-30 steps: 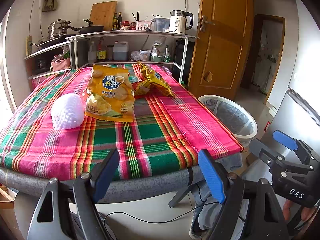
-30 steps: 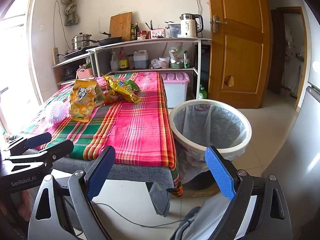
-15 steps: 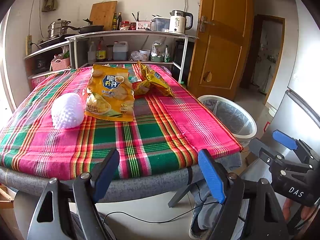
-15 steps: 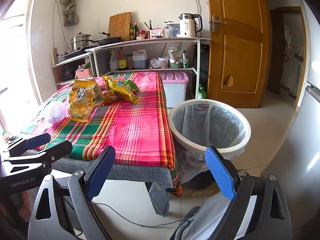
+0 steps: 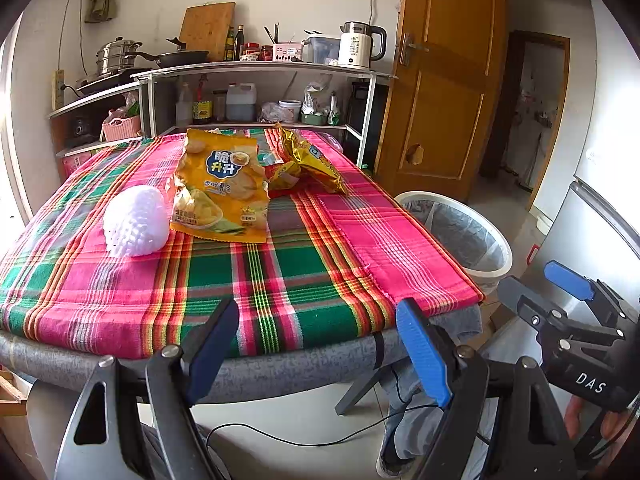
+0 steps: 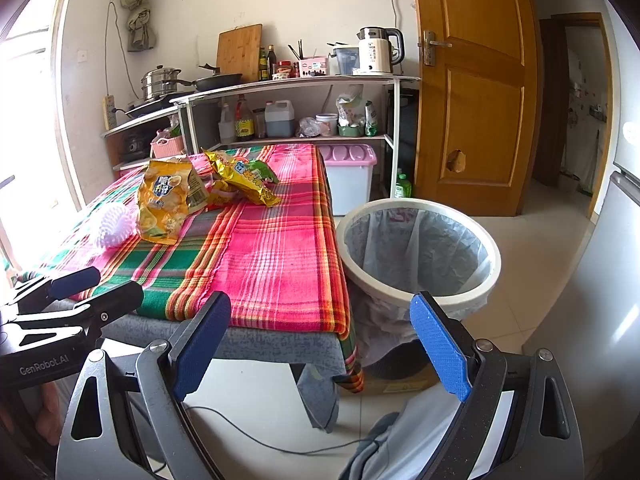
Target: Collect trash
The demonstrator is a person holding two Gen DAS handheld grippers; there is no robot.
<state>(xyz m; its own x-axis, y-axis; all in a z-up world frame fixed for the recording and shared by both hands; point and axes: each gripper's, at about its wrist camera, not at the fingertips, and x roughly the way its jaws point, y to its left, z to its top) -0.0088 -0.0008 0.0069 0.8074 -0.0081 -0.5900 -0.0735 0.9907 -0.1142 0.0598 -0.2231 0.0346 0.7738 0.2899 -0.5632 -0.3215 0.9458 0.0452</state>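
Note:
A yellow chip bag [image 5: 220,190] [image 6: 166,200] lies flat mid-table on the plaid cloth [image 5: 256,272]. Behind it sits a crumpled gold snack wrapper [image 5: 308,160] [image 6: 244,178]. A white foam fruit net [image 5: 136,222] [image 6: 112,224] rests to the bag's left. A lined white trash bin [image 5: 460,232] [image 6: 420,256] stands on the floor off the table's right side. My left gripper [image 5: 316,344] hangs open just short of the table's near edge, nothing between its fingers. My right gripper [image 6: 320,340] is open too, low by the table's near right corner, in front of the bin.
Shelves [image 6: 288,80] with pots, bottles and a kettle [image 6: 376,50] stand behind the table. A wooden door [image 6: 472,80] is at the back right, a pink-lidded box [image 6: 352,176] under the shelf. A cable [image 6: 260,436] runs on the tiled floor. A fridge [image 5: 600,216] stands on the right.

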